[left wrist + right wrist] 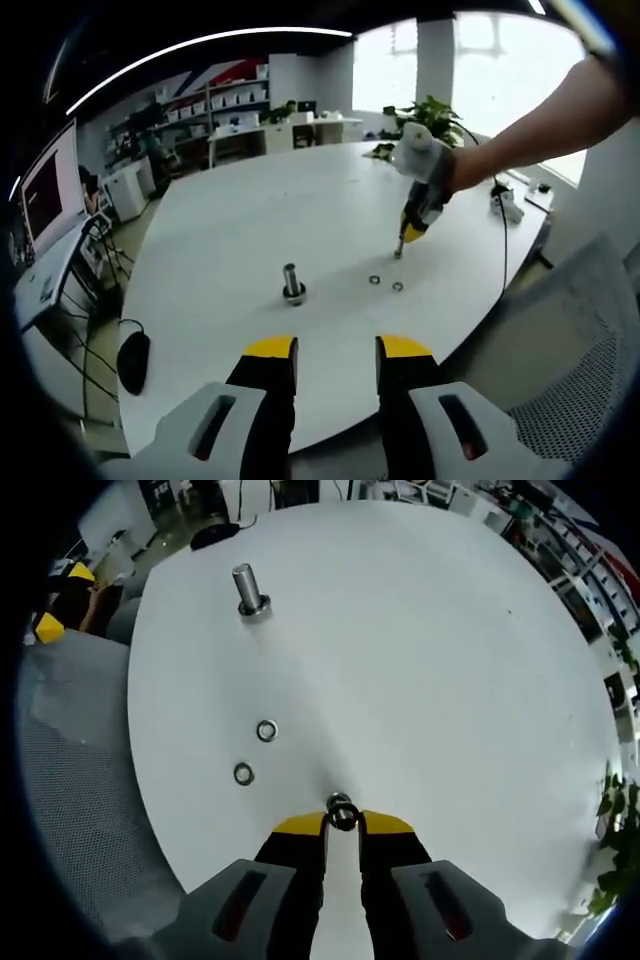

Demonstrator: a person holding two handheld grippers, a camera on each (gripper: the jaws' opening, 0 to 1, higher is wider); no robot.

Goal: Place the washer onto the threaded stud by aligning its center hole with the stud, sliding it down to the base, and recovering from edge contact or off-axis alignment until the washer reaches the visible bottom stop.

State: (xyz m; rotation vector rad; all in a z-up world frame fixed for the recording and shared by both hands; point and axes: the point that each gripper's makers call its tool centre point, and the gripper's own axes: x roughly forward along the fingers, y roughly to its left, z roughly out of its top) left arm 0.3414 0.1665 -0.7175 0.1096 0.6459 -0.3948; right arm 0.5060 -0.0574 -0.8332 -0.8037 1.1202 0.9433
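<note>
Washer [342, 811] sits pinched, apparently, at the right hand-held gripper [343, 823] tips, well apart from the stud [249, 591].

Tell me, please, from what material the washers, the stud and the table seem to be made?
Washers: apparently metal, shiny grey rings. A third washer sits between the right gripper tips. Threaded stud: likely steel, with bright highlights. Table: smooth matte white, perhaps laminate; I cannot tell for sure.

table [250, 210]: white, round-edged
windows [500, 60]: bright, far side
plant [432, 115]: beside windows
shelves [215, 100]: far wall
light strip [200, 45]: overhead
chair [585, 350]: grey mesh, near table
</note>
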